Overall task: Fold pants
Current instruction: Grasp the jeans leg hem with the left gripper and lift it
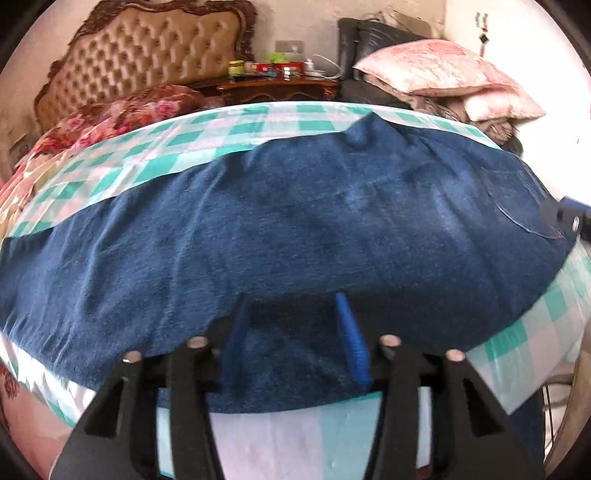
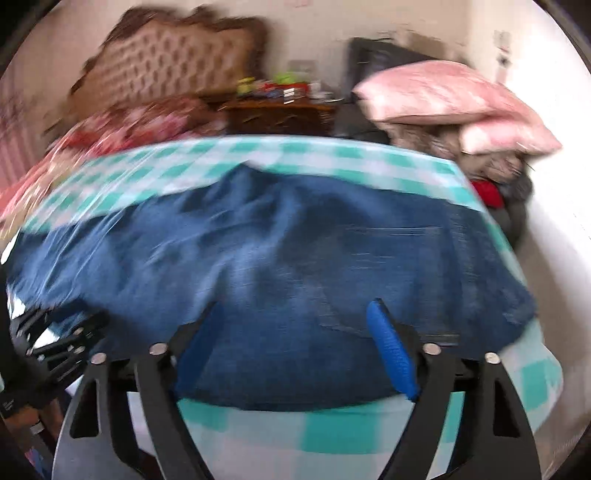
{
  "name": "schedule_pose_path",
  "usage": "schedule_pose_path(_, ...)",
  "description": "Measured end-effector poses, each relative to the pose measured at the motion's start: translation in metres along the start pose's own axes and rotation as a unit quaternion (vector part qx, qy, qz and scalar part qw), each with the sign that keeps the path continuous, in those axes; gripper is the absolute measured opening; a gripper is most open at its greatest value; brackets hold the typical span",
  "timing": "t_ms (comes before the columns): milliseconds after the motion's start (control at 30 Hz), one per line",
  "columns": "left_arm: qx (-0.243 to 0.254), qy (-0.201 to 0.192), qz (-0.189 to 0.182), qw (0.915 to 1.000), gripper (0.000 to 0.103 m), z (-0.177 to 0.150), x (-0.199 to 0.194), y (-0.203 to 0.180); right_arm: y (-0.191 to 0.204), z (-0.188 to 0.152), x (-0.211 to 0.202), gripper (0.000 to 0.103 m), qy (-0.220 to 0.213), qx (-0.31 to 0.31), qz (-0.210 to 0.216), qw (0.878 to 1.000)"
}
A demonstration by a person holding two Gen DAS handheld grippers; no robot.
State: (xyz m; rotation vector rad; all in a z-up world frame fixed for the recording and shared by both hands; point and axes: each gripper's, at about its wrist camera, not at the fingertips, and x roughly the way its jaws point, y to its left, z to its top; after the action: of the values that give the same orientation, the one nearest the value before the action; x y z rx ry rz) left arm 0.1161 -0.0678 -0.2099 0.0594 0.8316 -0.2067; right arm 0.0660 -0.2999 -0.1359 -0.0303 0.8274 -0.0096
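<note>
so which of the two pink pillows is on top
The bigger pink pillow, nearer the dark chair. It lies across the smaller pillow, which pokes out beneath it toward the white wall.

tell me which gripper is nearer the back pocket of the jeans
Right. The right gripper hovers over the waist end, the back pocket just ahead of its jaws. The left gripper sits over the leg portion, further along the jeans.

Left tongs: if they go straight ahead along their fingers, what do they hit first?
The blue jeans spread on the checked bedsheet. The left tongs point down at the denim, jaws apart, with nothing else in the way; how near they are is unclear.
</note>
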Motion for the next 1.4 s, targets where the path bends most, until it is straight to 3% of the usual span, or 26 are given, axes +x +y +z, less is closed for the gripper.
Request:
schedule_pose_path(67,-0.018,0.003,-0.013,0.9998,0.053,0.001,-0.006,0.011,0.023,-0.006,0.01,0.058,0.013,-0.026,0.003,1.0)
schedule_pose_path(133,-0.076,-0.026,-0.012,0.9967,0.053,0.001,-0.021,0.036,0.036,-0.013,0.023,0.046,0.038,-0.042,0.004,0.998)
schedule_pose_path(200,-0.151,-0.048,-0.024,0.9871,0.053,-0.003,-0.037,0.082,0.04,-0.022,0.037,0.043,0.069,-0.042,-0.005,0.997)
schedule_pose_path(233,-0.178,-0.054,-0.02,0.9823,0.053,-0.006,-0.042,0.101,0.042,-0.025,0.036,0.042,0.059,-0.042,-0.008,0.997)
schedule_pose_path(333,-0.296,-0.084,0.003,0.9515,0.052,-0.026,-0.065,0.192,0.05,-0.028,0.035,0.042,0.056,-0.064,-0.023,0.996)
schedule_pose_path(433,-0.43,-0.11,0.01,0.8962,0.051,-0.057,-0.083,0.292,0.05,-0.026,0.037,0.042,0.062,-0.061,-0.02,0.996)
schedule_pose_path(467,-0.474,-0.126,0.016,0.8716,0.051,-0.071,-0.091,0.327,0.051,-0.025,0.037,0.042,0.063,-0.064,-0.022,0.996)
schedule_pose_path(500,-0.499,-0.142,0.02,0.8547,0.051,-0.082,-0.098,0.354,0.052,-0.025,0.037,0.043,0.063,-0.069,-0.027,0.995)
schedule_pose_path(600,-0.534,-0.156,0.016,0.8305,0.048,-0.098,-0.106,0.412,0.054,-0.024,0.037,0.045,0.066,-0.073,-0.035,0.995)
schedule_pose_path(633,-0.538,-0.159,0.0,0.8282,0.048,-0.098,-0.104,0.424,0.054,-0.023,0.037,0.046,0.067,-0.072,-0.035,0.995)
schedule_pose_path(767,-0.536,-0.14,-0.028,0.8318,0.044,-0.093,-0.094,0.454,0.048,-0.022,0.039,0.054,0.076,-0.052,-0.039,0.995)
schedule_pose_path(833,-0.559,-0.109,-0.03,0.8215,0.036,-0.096,-0.083,0.468,0.045,-0.02,0.04,0.058,0.084,-0.043,-0.036,0.995)
schedule_pose_path(933,-0.58,-0.106,-0.047,0.8067,0.034,-0.1,-0.08,0.478,0.042,-0.019,0.041,0.061,0.091,-0.039,-0.036,0.994)
schedule_pose_path(1000,-0.588,-0.1,-0.055,0.8011,0.034,-0.102,-0.078,0.479,0.041,-0.02,0.041,0.062,0.092,-0.035,-0.035,0.995)
schedule_pose_path(1100,-0.578,-0.094,-0.052,0.809,0.034,-0.101,-0.075,0.482,0.04,-0.019,0.042,0.063,0.095,-0.032,-0.035,0.994)
schedule_pose_path(1167,-0.58,-0.093,-0.06,0.8073,0.031,-0.1,-0.072,0.488,0.041,-0.018,0.042,0.063,0.097,-0.036,-0.038,0.994)
schedule_pose_path(1200,-0.577,-0.091,-0.062,0.8089,0.012,-0.098,-0.07,0.49,0.042,-0.018,0.043,0.063,0.098,-0.037,-0.037,0.994)
schedule_pose_path(1333,-0.557,-0.121,-0.078,0.818,0.011,-0.089,-0.079,0.482,0.04,-0.019,0.042,0.064,0.098,-0.035,-0.034,0.994)
schedule_pose_path(1400,-0.551,-0.139,-0.085,0.8185,0.011,-0.088,-0.086,0.478,0.04,-0.019,0.042,0.064,0.098,-0.034,-0.034,0.994)
